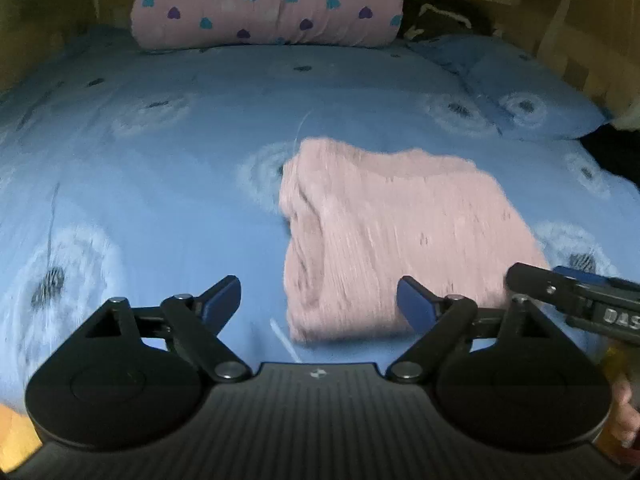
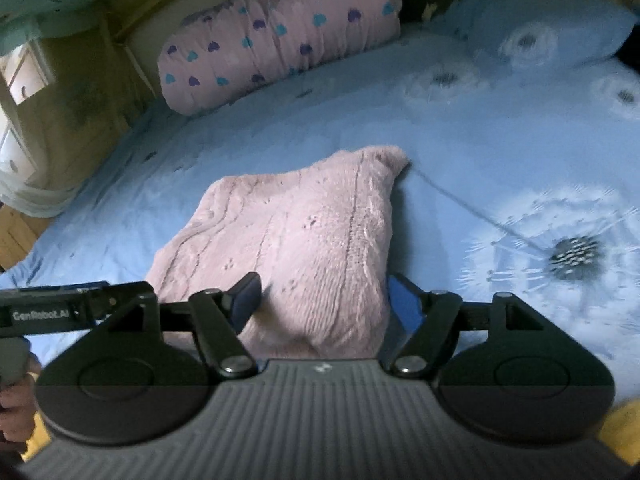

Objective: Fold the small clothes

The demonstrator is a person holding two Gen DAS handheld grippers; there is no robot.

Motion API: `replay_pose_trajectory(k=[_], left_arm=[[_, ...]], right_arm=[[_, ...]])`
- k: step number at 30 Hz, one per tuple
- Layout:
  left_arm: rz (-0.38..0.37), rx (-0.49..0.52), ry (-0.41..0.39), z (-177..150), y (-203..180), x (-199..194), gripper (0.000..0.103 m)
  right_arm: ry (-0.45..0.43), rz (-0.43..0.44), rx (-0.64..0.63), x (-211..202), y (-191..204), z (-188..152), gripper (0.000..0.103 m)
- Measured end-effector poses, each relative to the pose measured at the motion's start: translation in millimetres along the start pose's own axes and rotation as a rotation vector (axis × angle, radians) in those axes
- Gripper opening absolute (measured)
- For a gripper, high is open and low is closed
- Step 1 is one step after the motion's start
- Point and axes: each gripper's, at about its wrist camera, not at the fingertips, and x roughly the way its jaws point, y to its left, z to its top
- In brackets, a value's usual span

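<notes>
Garment: pink knit (image 1: pixel 392 236) lies folded on bed (image 1: pixel 160 184), apparently finished.
Left hand-held gripper (image 1: pixel 320 300): open, empty.
Right hand-held gripper (image 2: pixel 324 300): open, clear of knit.

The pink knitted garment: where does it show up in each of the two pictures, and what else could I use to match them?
Left wrist view: the garment lies folded on the blue bedsheet, right of centre, above the right finger.
Right wrist view: the garment sits at centre, reaching down between the fingers.
Shared landmark: the pink heart-print quilt rolled up at the far edge of the bed.
</notes>
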Motion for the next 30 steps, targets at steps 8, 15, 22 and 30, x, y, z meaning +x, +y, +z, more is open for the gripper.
replay_pose_trajectory(k=[8,15,22,30], left_arm=[[0.049,-0.018,0.043,-31.9,-19.8,15.2,0.095],[0.076,-0.009,0.069,-42.4,-20.0,34.6,0.100],[0.091,-0.026,0.075,-44.9,-20.3,48.5,0.103],[0.103,-0.012,0.065,-46.0,-19.5,52.1,0.103]], right_arm=[[0.018,-0.075,-0.115,-15.8,10.5,-31.8,0.083],[-0.004,-0.131,-0.166,-0.9,8.5,-52.2,0.083],[-0.021,-0.114,-0.179,11.0,5.9,-59.6,0.083],[-0.043,-0.121,-0.198,11.7,8.3,-65.8,0.083]])
